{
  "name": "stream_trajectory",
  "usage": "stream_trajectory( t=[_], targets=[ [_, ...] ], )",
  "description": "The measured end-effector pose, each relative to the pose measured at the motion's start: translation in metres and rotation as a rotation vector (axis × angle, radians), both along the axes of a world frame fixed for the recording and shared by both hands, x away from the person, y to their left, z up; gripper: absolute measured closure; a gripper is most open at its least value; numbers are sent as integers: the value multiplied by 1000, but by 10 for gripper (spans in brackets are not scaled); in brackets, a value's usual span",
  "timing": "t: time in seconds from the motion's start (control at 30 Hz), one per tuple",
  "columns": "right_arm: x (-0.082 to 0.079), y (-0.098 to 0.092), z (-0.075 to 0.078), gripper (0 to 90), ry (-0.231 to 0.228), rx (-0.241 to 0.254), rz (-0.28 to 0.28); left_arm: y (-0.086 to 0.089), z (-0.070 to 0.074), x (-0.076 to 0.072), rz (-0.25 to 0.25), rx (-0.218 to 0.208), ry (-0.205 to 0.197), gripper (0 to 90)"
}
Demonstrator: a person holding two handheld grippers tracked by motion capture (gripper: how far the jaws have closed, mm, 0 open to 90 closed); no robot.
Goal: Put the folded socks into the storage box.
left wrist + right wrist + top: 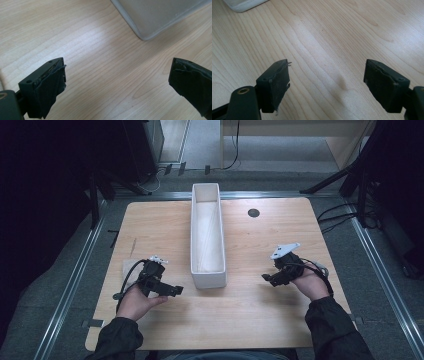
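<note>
Nearest us, both claws rest on the wooden table (250, 320), jaws spread wide and holding nothing: the left gripper (172, 290) just left of the long white tray (207, 280), the right gripper (267, 279) farther to the tray's right. We judge no grasp has begun; next, either claw must reach toward the tray's near end.

High view: the bench (250, 320) is evenly lit from above, while the floor around it falls to near black at 9 and 3 o'clock. The picture is soft and slightly grainy. Both gripper views are bright, with a pale sheen on the wood and blurred near edges.
</note>
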State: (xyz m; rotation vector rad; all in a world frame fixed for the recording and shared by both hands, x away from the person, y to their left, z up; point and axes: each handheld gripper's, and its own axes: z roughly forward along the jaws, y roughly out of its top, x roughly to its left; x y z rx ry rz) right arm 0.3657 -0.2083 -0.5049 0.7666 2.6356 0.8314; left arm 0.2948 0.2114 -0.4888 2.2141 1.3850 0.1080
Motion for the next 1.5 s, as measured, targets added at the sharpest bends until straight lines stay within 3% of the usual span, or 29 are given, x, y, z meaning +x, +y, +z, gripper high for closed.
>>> stream_trajectory(
  t=[0.1,0.33,0.37,0.47,0.5,0.57,0.7,1.03,1.17,1.27,1.5],
  targets=[
    [0,1,0,208,2,-4,8,2,3,1,10,-1,-7,8],
    [0,3,0,208,1,-4,9,16,10,10,68,-25,20,60],
    [1,3,0,208,0,-4,12,18,12,12,73,-26,14,128],
    [2,3,0,208,1,-5,13,26,18,15,87,-44,9,146],
    [1,4,0,208,1,-3,11,28,20,16,86,-45,10,222],
    [1,4,0,208,1,-5,11,31,21,19,94,-48,20,241],
    [2,3,-1,208,2,-8,13,36,23,23,100,-19,30,245],
    [3,2,-1,208,3,-4,9,59,38,28,151,-11,24,285],
    [4,2,-1,208,8,-4,9,70,40,32,181,0,41,286],
    [4,2,-1,208,9,-7,11,73,39,36,191,42,45,286],
    [3,3,-2,208,11,-17,11,83,33,46,260,51,97,253]
  ],
)
